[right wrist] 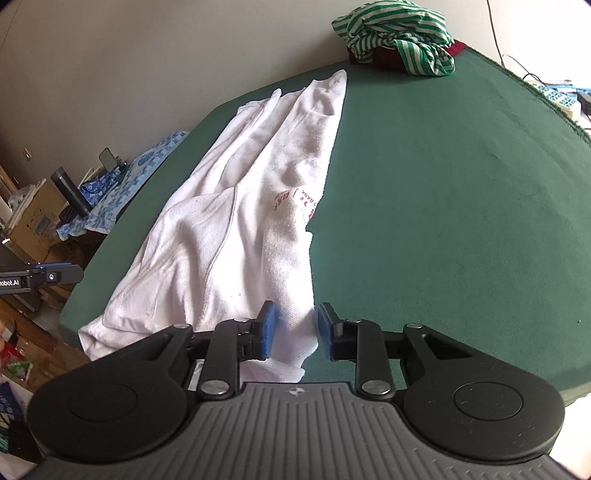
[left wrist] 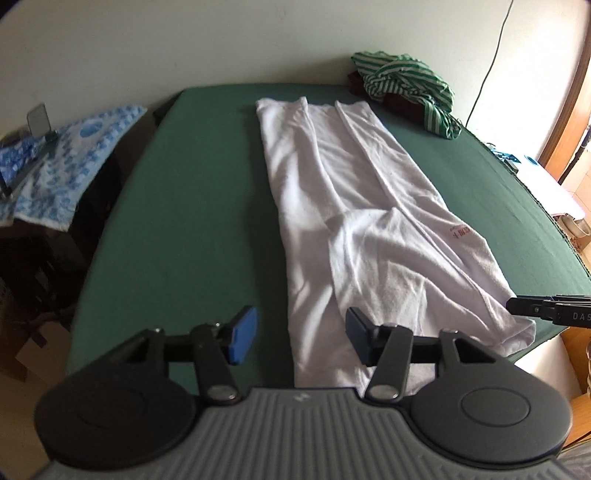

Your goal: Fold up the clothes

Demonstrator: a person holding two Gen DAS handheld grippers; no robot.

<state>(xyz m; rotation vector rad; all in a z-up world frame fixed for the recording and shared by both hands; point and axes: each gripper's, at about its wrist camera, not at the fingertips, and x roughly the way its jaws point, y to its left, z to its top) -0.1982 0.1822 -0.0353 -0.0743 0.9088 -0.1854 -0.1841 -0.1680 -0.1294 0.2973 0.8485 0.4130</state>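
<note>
A long white garment (left wrist: 351, 184) (right wrist: 221, 229), folded lengthwise into a strip with a small red print, lies on the green table (left wrist: 184, 203) (right wrist: 443, 203). My left gripper (left wrist: 301, 338) is open above the strip's near end, its left pad over bare green, its right pad over cloth. At the same near end, my right gripper (right wrist: 297, 330) is open around the right corner. That corner lies between the blue pads, with a gap still showing at the right pad. Each gripper appears at the edge of the other's view: the right gripper (left wrist: 546, 314) and the left gripper (right wrist: 40, 277).
A green-and-white striped garment (left wrist: 406, 81) (right wrist: 399, 33) is heaped on a dark red one (right wrist: 384, 57) at the far right corner. Left of the table are a blue patterned cloth (left wrist: 74, 155) (right wrist: 122, 184), a black bottle (right wrist: 70, 192) and a cardboard box (right wrist: 33, 221).
</note>
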